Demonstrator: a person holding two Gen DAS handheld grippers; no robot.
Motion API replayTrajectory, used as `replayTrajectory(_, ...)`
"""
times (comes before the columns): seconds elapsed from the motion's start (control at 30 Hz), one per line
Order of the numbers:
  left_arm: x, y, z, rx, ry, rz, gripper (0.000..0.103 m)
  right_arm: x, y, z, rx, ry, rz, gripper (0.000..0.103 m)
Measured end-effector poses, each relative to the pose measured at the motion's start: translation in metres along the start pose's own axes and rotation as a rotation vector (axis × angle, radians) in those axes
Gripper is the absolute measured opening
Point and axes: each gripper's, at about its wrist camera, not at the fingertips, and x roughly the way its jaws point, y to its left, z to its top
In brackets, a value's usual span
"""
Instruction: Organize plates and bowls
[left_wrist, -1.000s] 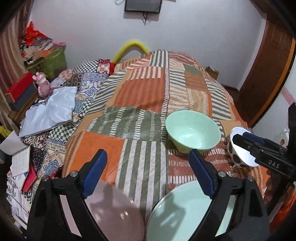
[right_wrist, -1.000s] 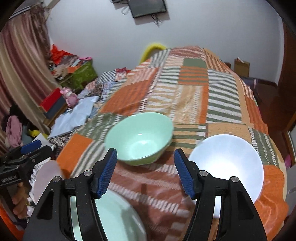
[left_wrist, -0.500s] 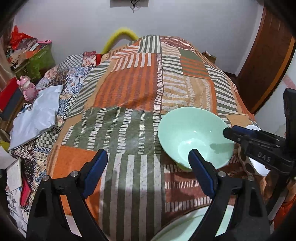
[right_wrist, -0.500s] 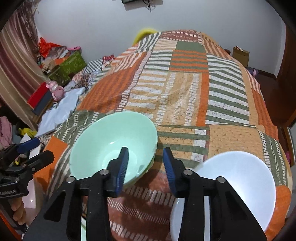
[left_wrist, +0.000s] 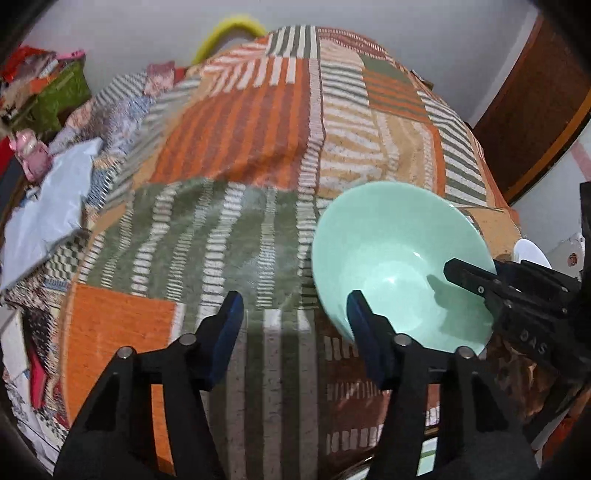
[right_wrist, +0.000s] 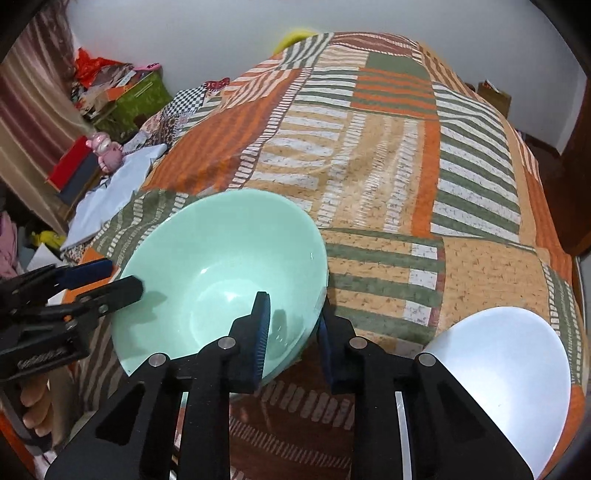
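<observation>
Patchwork-quilted bed (right_wrist: 388, 177) against far white wall, clutter left; right tongs (right_wrist: 291, 332) pinching green bowl (right_wrist: 221, 266) rim, left tongs (left_wrist: 295, 325) spread, closing on nothing

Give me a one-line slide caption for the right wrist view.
Right gripper pinches the near rim of a mint-green bowl on a patchwork bedspread, a white bowl beside it.

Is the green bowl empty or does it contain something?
Empty: the green bowl's smooth inside shows only reflections and shadows, in both views.
</observation>
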Motion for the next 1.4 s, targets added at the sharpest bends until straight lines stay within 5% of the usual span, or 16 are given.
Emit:
replayTrajectory(0.27, 0.019, -0.015, 0.000, 0.043, 0.070, -0.047, 0.030, -0.006, 0.006, 0.000, -0.024, -0.019, 0.029, 0.022)
replayTrajectory(0.4, 0.017, -0.025, -0.002, 0.076, 0.046, -0.003, 0.029, -0.007, 0.012, -0.001, -0.037, -0.030, 0.018, 0.022)
replayTrajectory(1.4, -0.095, -0.029, -0.058, 0.035, -0.118, -0.024, 0.029, -0.076, 0.040, -0.032, -0.025, -0.122, 0.060, 0.022)
